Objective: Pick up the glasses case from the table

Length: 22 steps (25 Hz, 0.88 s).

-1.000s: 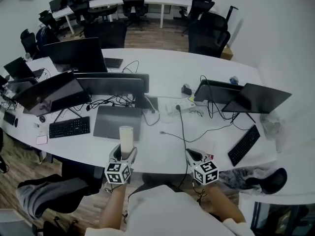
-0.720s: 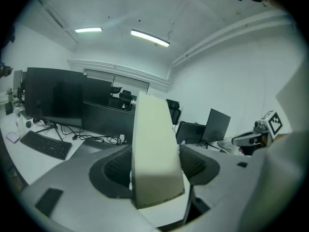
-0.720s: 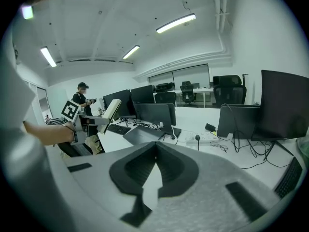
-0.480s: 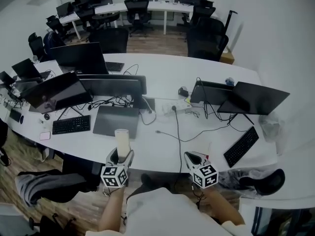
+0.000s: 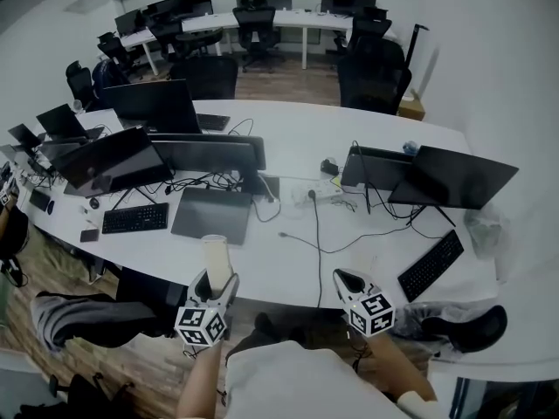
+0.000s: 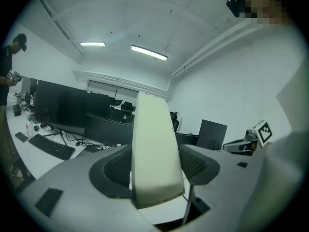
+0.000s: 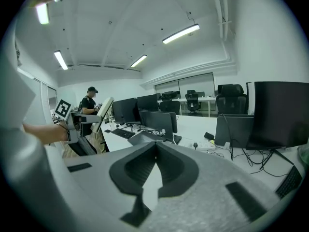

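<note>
My left gripper [image 5: 216, 279] is shut on the cream glasses case [image 5: 215, 257], which stands up out of its jaws over the near table edge. In the left gripper view the glasses case [image 6: 154, 149] fills the gap between both dark pads, held off the white table [image 5: 288, 269]. To the right, my right gripper [image 5: 347, 279] hangs over the table's near edge with nothing in it. The right gripper view shows that gripper [image 7: 155, 154] with its tips touching, shut on nothing, and the left gripper [image 7: 99, 111] with the case at far left.
Several monitors [image 5: 208, 154], a closed laptop [image 5: 212, 215], two keyboards [image 5: 135, 218] and trailing cables [image 5: 316, 225] cover the curved table. A dark shoe [image 5: 476, 327] and cloth lie at right. A person [image 7: 90, 105] stands at the left end. Office chairs [image 5: 371, 75] stand behind.
Both grippers have drawn back toward me and risen, the left one carrying the glasses case off the table. The head view has shifted a little.
</note>
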Motion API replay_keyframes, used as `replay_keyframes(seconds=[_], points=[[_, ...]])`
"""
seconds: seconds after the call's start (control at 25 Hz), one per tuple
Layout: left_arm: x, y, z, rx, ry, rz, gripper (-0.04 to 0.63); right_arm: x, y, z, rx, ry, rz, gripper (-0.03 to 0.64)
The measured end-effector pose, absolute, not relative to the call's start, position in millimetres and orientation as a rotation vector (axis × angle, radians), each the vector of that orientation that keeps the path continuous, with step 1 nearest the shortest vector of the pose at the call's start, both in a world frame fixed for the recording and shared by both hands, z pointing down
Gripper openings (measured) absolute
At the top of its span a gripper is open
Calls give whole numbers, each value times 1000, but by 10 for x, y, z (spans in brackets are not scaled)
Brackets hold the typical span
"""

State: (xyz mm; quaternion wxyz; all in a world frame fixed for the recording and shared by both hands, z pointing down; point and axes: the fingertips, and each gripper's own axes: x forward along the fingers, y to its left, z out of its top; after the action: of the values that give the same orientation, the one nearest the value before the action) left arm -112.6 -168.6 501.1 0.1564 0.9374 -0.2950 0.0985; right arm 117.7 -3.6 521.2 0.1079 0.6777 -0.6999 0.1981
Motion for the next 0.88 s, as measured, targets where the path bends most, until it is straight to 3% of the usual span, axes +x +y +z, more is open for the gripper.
replay_keyframes(seconds=[0.88], points=[[-1521, -2044, 4214, 2899, -805, 11, 298, 1145, -402, 4551, 2072, -2049, 278, -2]])
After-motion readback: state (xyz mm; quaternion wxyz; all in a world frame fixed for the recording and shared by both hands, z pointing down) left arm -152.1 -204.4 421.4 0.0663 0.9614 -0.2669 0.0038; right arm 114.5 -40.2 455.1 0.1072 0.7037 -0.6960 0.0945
